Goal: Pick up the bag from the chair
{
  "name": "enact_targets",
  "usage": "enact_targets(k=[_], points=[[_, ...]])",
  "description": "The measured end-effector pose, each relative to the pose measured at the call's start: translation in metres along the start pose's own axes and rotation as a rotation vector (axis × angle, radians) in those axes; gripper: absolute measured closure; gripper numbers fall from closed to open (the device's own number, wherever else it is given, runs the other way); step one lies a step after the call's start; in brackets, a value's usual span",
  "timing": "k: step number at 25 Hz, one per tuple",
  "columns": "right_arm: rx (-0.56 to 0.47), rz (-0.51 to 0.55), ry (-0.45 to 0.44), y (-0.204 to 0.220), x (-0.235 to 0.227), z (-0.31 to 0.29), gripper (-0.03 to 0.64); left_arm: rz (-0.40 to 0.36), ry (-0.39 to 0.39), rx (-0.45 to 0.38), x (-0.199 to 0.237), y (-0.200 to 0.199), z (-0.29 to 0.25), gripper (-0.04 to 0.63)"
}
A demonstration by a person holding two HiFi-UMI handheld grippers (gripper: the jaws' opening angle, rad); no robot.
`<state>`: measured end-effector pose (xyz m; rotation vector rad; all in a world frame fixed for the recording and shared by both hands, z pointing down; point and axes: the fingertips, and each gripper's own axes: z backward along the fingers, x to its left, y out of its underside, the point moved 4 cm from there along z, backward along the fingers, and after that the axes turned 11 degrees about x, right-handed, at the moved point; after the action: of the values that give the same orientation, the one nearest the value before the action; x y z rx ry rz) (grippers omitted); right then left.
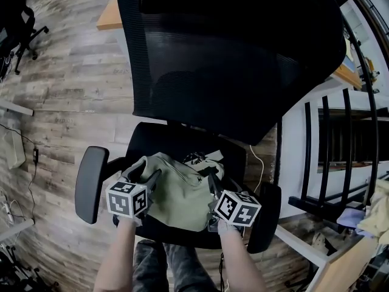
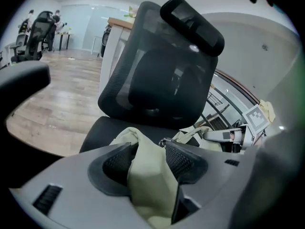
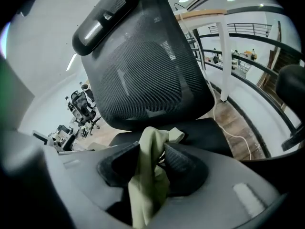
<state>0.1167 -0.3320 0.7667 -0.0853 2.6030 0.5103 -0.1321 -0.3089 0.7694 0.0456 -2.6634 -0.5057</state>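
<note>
The olive-green bag (image 1: 179,190) lies slumped on the seat (image 1: 182,140) of a black office chair, toward the front edge and between the two armrests. Its front edge is hidden behind the marker cubes. Whether it is open, or what is in it, cannot be made out. Only some dark hardware (image 1: 196,159) shows at its far side.

The left gripper (image 1: 143,178) has a thick fold of the bag's cloth pinched between its ribbed pads, at the bag's left corner. The right gripper (image 1: 214,187) is clamped on a narrower bunch of the same cloth on the bag's right side, with a small metal piece just beside its pad. Whether the bag's weight is on the seat or on the grippers cannot be told.

The mesh backrest (image 1: 231,53) rises behind the bag and fills much of the head view, hiding the floor beyond it. The left armrest (image 1: 90,184) and right armrest (image 1: 264,218) flank the seat. A white cable (image 1: 258,163) trails on the wooden floor (image 1: 67,102) to the right. A dark railing (image 1: 340,145) stands further right.
</note>
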Motion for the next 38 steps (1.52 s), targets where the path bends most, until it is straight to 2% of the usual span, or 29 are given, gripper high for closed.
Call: enact_targets(k=[4, 7, 9, 10, 13, 22, 26, 38], points=[[-0.006, 0.021, -0.020, 0.002, 0.003, 0.003, 0.459, 0.015, 0.024, 0.108, 0.003, 0.002, -0.013, 0.388], [-0.013, 0.030, -0.053, 0.004, 0.007, 0.004, 0.463, 0.020, 0.036, 0.130, 0.006, 0.005, -0.018, 0.396], [-0.020, 0.040, -0.091, 0.006, 0.014, 0.005, 0.469, 0.014, 0.029, 0.121, 0.009, 0.007, -0.016, 0.498], [-0.022, 0.047, -0.111, 0.008, 0.017, 0.006, 0.473, 0.004, 0.028, 0.113, 0.008, 0.009, -0.013, 0.525], [-0.027, 0.075, -0.155, 0.013, 0.027, 0.010, 0.485, -0.038, 0.033, 0.077, 0.003, 0.012, -0.006, 0.555], [-0.061, 0.056, -0.216, 0.029, 0.046, 0.035, 0.505, -0.091, 0.138, -0.005, -0.019, 0.012, 0.018, 0.569], [-0.103, 0.019, -0.250, 0.038, 0.056, 0.052, 0.511, -0.081, 0.175, -0.041, -0.024, 0.016, 0.034, 0.574], [-0.226, -0.094, -0.308, 0.057, 0.064, 0.102, 0.517, -0.091, 0.224, -0.105, -0.045, 0.026, 0.074, 0.577]])
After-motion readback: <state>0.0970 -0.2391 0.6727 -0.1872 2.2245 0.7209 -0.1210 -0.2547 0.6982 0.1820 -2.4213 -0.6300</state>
